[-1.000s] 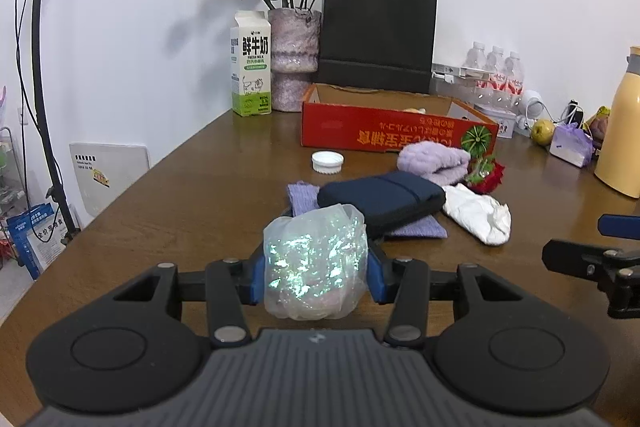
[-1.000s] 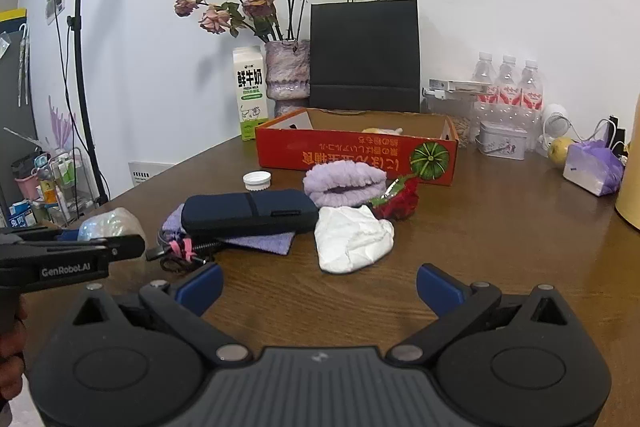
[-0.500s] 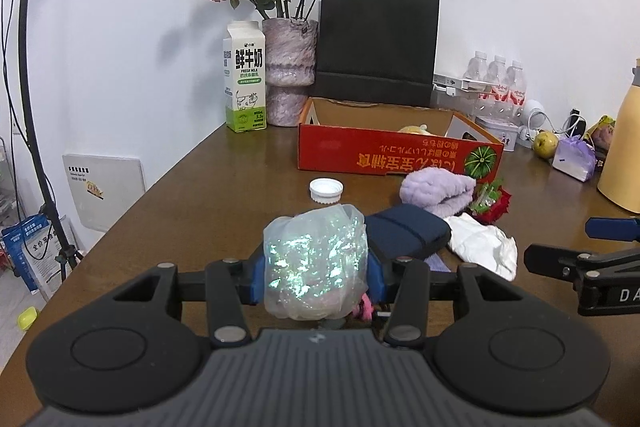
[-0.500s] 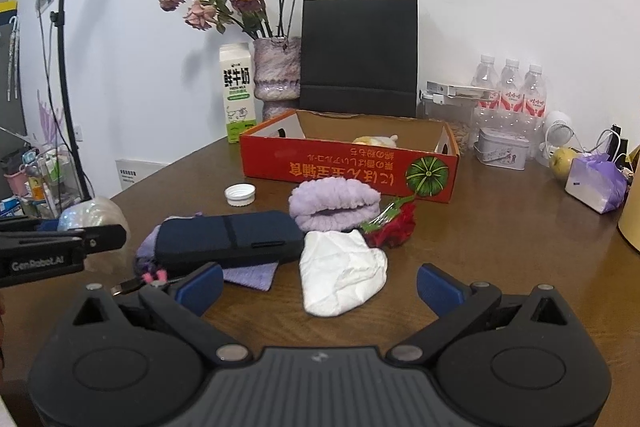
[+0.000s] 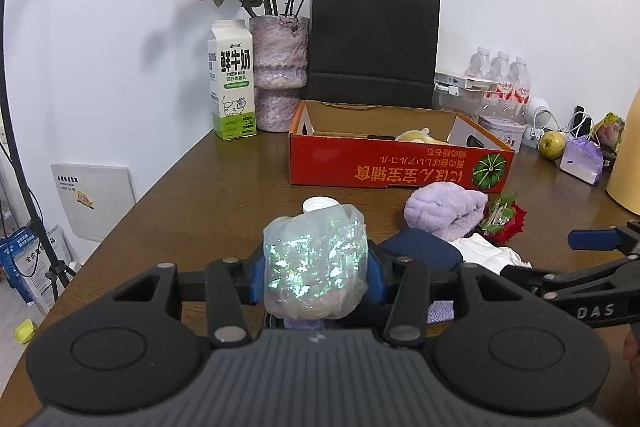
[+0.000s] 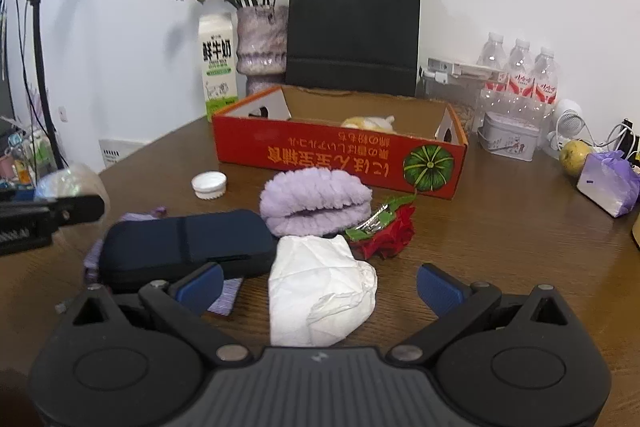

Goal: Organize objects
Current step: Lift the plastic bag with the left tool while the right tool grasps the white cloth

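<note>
So far only a yellowish item point(image 5: 412, 136) lies in the red cardboard box point(image 5: 396, 169); the left gripper point(image 5: 316, 269) clasps an iridescent bag point(image 5: 316, 263), the right gripper point(image 6: 318, 287) gapes empty, and pouch point(image 6: 184, 247), headband point(image 6: 316, 203), tissue point(image 6: 320, 291), rose point(image 6: 390, 233) and cap point(image 6: 208, 185) wait on the bench point(image 6: 500, 227).

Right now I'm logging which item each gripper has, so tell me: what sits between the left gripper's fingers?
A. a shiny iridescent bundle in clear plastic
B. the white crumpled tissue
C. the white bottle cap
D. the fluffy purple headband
A: in the left wrist view the left gripper is shut on the iridescent bundle, while the tissue, headband and cap lie on the table.
</note>
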Demonstrator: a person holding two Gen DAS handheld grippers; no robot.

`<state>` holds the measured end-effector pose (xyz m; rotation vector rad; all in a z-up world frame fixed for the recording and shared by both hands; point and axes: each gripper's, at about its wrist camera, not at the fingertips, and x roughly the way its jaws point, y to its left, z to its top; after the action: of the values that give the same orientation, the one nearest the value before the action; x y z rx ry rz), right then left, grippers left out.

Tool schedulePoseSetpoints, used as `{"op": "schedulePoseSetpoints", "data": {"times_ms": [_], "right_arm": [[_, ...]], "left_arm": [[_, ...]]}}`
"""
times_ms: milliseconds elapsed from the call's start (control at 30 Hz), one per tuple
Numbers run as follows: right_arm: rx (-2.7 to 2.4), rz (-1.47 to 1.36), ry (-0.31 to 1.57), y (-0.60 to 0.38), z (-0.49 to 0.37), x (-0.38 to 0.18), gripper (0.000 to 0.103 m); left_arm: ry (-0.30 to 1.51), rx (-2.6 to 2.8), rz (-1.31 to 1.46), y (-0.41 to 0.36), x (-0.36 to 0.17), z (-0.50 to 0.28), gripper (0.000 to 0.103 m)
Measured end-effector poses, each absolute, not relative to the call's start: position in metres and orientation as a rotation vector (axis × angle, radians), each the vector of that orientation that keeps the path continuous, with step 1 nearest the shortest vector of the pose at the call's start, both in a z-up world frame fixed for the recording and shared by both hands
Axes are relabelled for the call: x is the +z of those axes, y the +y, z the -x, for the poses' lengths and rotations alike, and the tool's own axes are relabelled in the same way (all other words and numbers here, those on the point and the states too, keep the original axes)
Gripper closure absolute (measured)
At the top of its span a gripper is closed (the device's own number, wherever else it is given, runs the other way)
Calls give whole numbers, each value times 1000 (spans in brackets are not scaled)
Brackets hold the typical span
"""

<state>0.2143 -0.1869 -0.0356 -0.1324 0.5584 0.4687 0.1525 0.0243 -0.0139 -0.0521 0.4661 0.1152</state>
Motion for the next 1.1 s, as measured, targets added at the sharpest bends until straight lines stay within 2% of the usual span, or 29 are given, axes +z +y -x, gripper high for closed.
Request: {"op": "schedulePoseSetpoints", "data": {"times_ms": [267, 600, 700, 933, 1100], "right_arm": [[454, 155, 636, -180, -241, -55, 2], [497, 160, 680, -172, -251, -70, 20], [502, 160, 666, -172, -248, -69, 34], [498, 166, 653, -174, -243, -67, 43], [495, 162, 650, -177, -239, -65, 45]], "left_arm": [[476, 106, 51, 23, -18, -163, 55], [475, 104, 47, 22, -19, -164, 55], [472, 103, 48, 22, -18, -163, 55], [464, 106, 49, 21, -16, -158, 55], [455, 104, 51, 21, -13, -155, 55]]}}
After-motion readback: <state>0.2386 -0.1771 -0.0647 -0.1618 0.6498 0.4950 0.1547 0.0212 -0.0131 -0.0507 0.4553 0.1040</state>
